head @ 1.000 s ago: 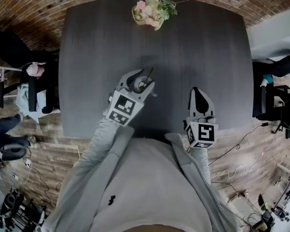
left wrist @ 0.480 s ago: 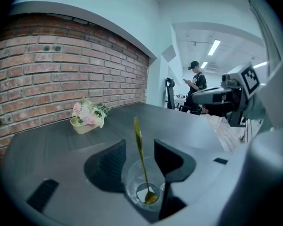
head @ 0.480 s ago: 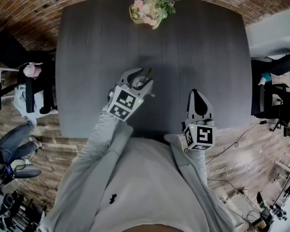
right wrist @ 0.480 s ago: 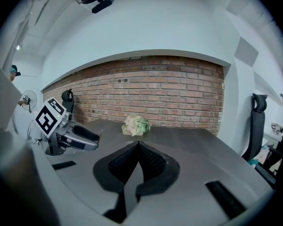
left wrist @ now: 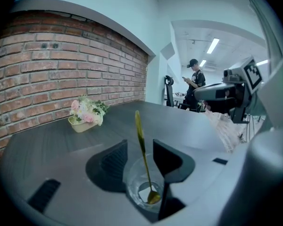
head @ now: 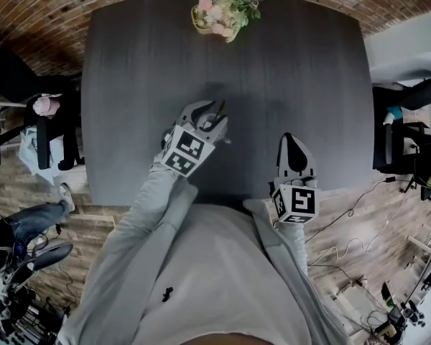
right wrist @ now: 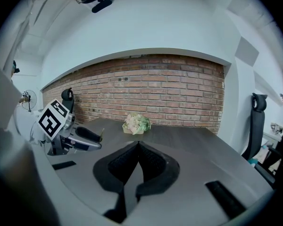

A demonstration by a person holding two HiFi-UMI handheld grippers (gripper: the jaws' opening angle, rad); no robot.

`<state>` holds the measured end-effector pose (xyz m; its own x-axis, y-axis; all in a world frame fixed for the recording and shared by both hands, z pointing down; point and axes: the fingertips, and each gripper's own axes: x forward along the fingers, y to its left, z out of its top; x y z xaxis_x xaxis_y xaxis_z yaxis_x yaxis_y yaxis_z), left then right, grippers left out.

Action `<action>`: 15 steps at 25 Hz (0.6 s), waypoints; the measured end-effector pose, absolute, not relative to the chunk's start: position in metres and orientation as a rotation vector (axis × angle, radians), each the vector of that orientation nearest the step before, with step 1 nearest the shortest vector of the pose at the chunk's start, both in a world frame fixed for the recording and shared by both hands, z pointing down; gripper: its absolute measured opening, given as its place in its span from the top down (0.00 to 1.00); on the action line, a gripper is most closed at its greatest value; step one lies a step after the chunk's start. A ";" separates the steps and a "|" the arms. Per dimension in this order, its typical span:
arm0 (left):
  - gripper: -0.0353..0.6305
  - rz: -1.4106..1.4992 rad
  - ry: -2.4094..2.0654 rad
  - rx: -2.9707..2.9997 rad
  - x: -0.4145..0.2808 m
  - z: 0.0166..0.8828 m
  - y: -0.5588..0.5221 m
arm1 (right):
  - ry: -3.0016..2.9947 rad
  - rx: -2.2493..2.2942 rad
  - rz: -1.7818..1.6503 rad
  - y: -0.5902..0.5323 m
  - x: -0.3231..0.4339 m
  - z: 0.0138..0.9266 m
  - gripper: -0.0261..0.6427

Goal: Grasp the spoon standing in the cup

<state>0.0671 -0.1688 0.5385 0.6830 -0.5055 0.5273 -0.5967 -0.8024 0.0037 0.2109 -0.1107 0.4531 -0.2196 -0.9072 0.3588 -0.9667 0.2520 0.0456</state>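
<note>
We are straddling the spoon with the left gripper: its jaws are standing apart, one on each side of the handle, with a gap showing on both sides. The spoon is leaning in the glass cup on the table. We are advising a slow, centred closing above the rim, so the cup is not tipping. The right gripper is resting closed and empty, well apart.

The dark grey table in front of me carries a small bowl of flowers near its far edge and a clear cup standing nearer me, well apart from the flowers.
</note>
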 end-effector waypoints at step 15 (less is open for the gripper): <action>0.87 0.780 -0.906 2.684 0.065 0.543 -0.170 | -2.220 1.722 0.264 -0.114 0.202 0.452 0.94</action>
<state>0.0647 -0.1705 0.5433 0.6725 -0.5036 0.5424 -0.6111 -0.7912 0.0232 0.2016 -0.1136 0.4516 -0.2238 -0.9063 0.3586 -0.9652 0.2573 0.0479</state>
